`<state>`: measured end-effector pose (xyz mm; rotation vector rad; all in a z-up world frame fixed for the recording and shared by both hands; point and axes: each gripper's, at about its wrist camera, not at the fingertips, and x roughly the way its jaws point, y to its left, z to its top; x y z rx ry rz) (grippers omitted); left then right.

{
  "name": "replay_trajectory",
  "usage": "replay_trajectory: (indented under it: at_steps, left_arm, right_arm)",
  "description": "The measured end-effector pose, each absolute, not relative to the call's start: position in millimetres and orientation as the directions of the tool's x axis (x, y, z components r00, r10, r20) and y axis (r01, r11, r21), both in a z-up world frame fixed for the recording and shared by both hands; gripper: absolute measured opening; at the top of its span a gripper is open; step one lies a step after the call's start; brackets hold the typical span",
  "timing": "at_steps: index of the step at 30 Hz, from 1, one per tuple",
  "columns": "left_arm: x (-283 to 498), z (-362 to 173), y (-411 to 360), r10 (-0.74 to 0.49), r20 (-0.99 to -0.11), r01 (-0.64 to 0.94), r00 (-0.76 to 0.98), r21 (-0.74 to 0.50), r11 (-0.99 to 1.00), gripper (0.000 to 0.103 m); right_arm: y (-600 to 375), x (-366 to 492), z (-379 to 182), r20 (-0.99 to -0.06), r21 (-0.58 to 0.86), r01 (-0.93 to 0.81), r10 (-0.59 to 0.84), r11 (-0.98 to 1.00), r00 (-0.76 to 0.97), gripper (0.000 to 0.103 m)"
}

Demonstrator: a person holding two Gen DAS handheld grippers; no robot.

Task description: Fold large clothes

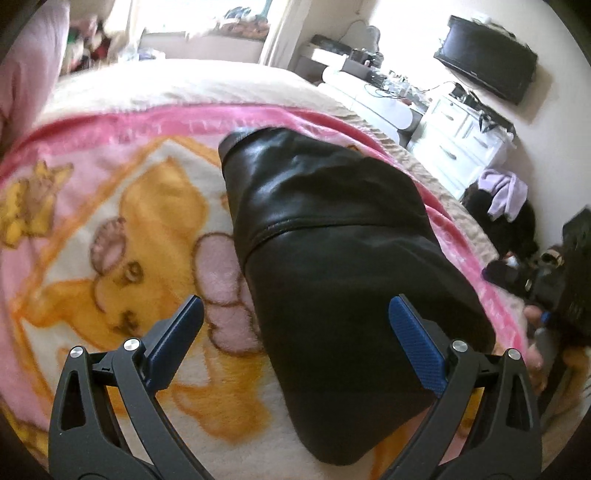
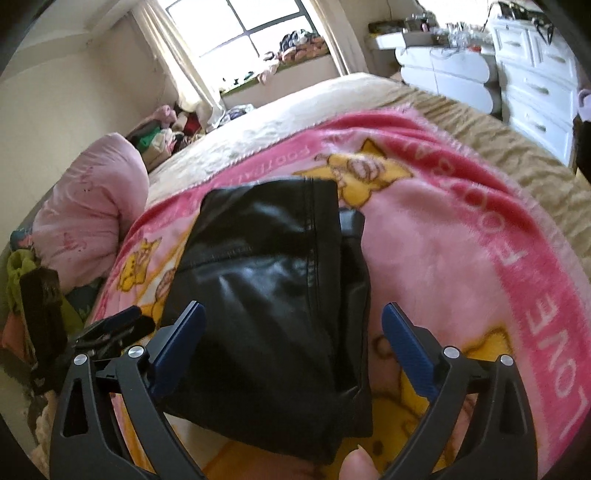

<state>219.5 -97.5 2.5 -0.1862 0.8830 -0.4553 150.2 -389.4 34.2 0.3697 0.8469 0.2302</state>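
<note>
A black leather-look garment (image 1: pixel 332 258) lies folded in a long narrow shape on a pink cartoon blanket (image 1: pixel 110 221) on the bed. My left gripper (image 1: pixel 295 332) is open and empty, hovering above the garment's near end, its jaws wide apart. In the right wrist view the same garment (image 2: pixel 266 266) lies on the blanket (image 2: pixel 443 258). My right gripper (image 2: pixel 291 332) is open and empty above the garment's near end. The left gripper's body (image 2: pixel 110 328) shows at the left edge there. A fingertip (image 2: pixel 358 465) shows at the bottom.
A pink pillow (image 2: pixel 88 206) sits at the bed's left side. White drawers (image 1: pixel 458 140) and a wall TV (image 1: pixel 487 66) stand at the right. Clothes lie on the floor (image 1: pixel 506 206) beside the bed. A window (image 2: pixel 251 33) is behind the bed.
</note>
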Motion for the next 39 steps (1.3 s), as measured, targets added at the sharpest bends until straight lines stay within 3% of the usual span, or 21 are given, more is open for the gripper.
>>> replay_trajectory:
  at_steps: [7,12,14,17,20,25,39]
  left_arm:
    - [249,-18,-104,-0.525,-0.724,0.291,0.448,-0.437,0.851,0.094]
    - [264,-34,-119,-0.558,-0.741,0.298,0.374,-0.474,0.829,0.094]
    - [267,-37,-124,-0.562,-0.741,0.301,0.368,-0.477,0.826,0.094]
    - [269,-38,-126,-0.554,-0.743,0.301,0.375,-0.468,0.831,0.094]
    - [267,-37,-124,-0.555,-0.739,0.307,0.381,-0.465,0.830,0.091]
    - [263,-33,-112,-0.559,-0.728,0.310,0.397,-0.467,0.828,0.085]
    - [250,-23,-39,-0.467,-0.762,0.220,0.447,-0.413,0.884,0.085]
  right_arm:
    - [-396,170,-16,-0.742,0.482,-0.040,0.433,0.875,0.512,0.096]
    - [-406,183,-44,-0.702,0.595,-0.047,0.547,0.803,0.456,0.096]
    - [-403,185,-45,-0.699,0.591,-0.071,0.554,0.803,0.452,0.095]
    - [-395,188,-44,-0.679,0.604,-0.115,0.585,0.788,0.444,0.078]
    - [-385,187,-39,-0.685,0.582,-0.138,0.575,0.801,0.448,0.073]
    - [-371,184,-24,-0.679,0.541,-0.186,0.556,0.820,0.479,0.068]
    - [-274,193,-15,-0.717,0.490,-0.260,0.554,0.832,0.423,0.066]
